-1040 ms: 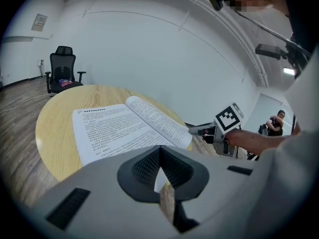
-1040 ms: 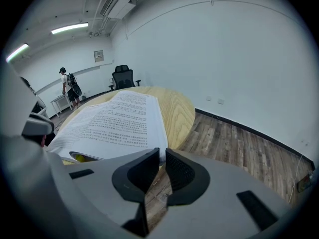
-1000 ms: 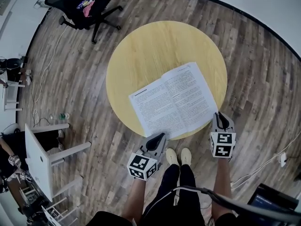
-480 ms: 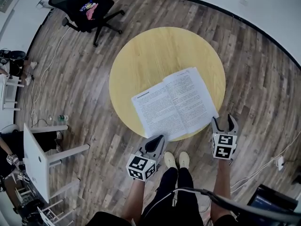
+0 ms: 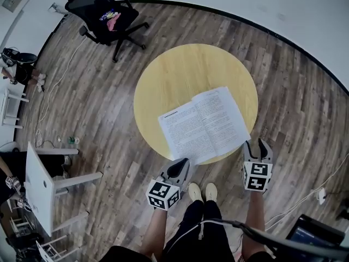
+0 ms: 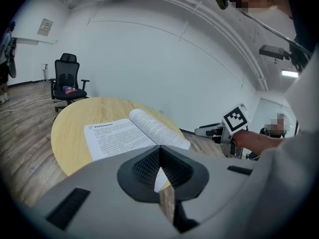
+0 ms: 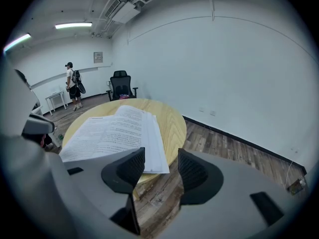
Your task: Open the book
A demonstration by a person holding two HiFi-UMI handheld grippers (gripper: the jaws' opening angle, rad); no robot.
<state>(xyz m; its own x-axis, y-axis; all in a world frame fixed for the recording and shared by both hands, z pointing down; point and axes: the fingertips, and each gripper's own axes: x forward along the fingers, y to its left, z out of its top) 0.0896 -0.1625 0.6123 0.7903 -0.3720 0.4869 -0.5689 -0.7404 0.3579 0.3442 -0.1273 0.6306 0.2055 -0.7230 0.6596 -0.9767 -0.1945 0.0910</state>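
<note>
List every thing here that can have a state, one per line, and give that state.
book: open, lying flat on the round table.
left gripper: jaws together, empty.
right gripper: jaws apart, just been closing somewhat, nothing between them.
office chair: upright, nobody seated.

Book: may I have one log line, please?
book: open on round table | left gripper: shut | right gripper: empty, open, just narrowed
</note>
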